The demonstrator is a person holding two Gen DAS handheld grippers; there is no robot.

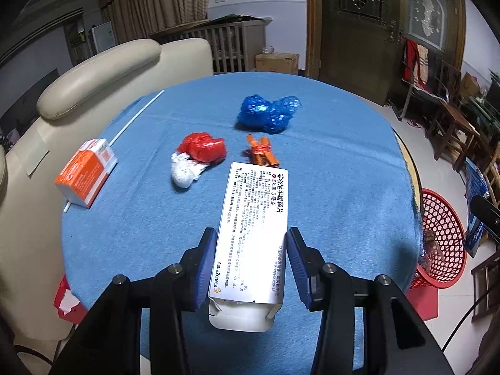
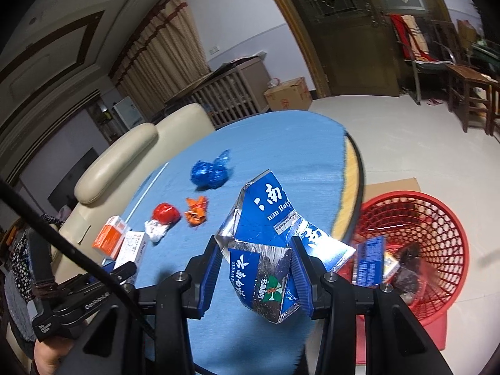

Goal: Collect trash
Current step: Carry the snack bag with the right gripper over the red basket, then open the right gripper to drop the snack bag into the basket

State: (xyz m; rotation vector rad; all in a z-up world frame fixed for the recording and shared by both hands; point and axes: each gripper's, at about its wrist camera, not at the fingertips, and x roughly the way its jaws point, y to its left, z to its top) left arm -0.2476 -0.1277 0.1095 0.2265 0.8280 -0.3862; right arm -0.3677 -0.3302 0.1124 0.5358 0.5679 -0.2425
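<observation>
My left gripper (image 1: 251,234) is shut on a long white medicine box (image 1: 253,206), held just above the blue-clothed round table (image 1: 343,187). In my right gripper (image 2: 256,243) sits a crumpled blue and silver carton (image 2: 265,215), its pads pressed on both sides, near the table's right edge. Loose on the cloth lie a blue plastic wad (image 1: 268,114), a red and white wad (image 1: 200,156), an orange wrapper (image 1: 261,153), an orange box (image 1: 86,172) and a thin white stick (image 1: 137,117). A red mesh basket (image 2: 415,243) with some trash inside stands on the floor, right of the table.
A cream leather sofa (image 1: 93,78) presses against the table's left and far side. On the floor beyond the table is a cardboard box (image 2: 289,93). Wooden chairs (image 1: 453,131) and a door line the right side. The basket stands on flat cardboard (image 2: 393,184).
</observation>
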